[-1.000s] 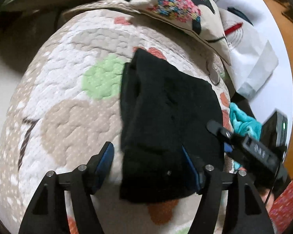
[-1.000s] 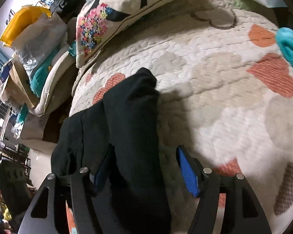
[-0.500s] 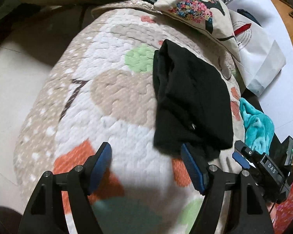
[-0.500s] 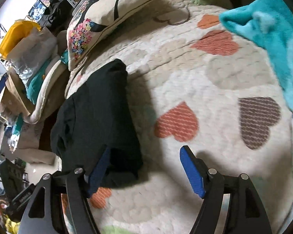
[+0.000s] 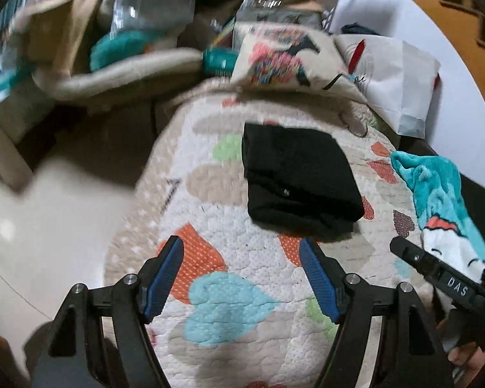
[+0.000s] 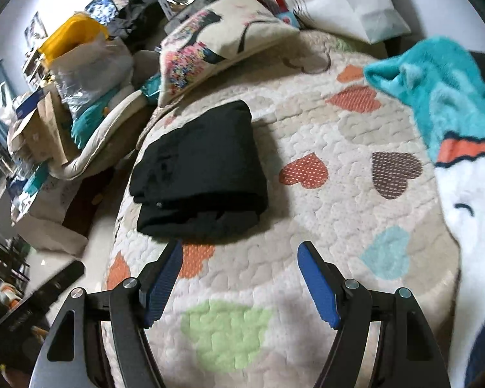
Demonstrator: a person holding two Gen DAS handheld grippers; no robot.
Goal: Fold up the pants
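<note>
The black pants (image 5: 297, 177) lie folded in a compact stack on the heart-patterned quilt (image 5: 229, 294). They also show in the right wrist view (image 6: 200, 174), on the same quilt (image 6: 323, 226). My left gripper (image 5: 241, 252) is open and empty, held back from the near edge of the pants. My right gripper (image 6: 239, 252) is open and empty, just short of the stack's near edge. The right gripper's black body (image 5: 443, 278) shows at the right of the left wrist view.
A patterned pillow (image 6: 223, 35) lies beyond the pants. A teal plush blanket (image 6: 436, 87) lies on the quilt's right side. A white paper bag (image 5: 397, 77) stands behind. Bags and boxes (image 6: 64, 74) crowd the floor to the left, past the quilt's edge.
Both grippers have let go of the pants and pulled back from them. The folded pants have stayed in place on the quilt.
</note>
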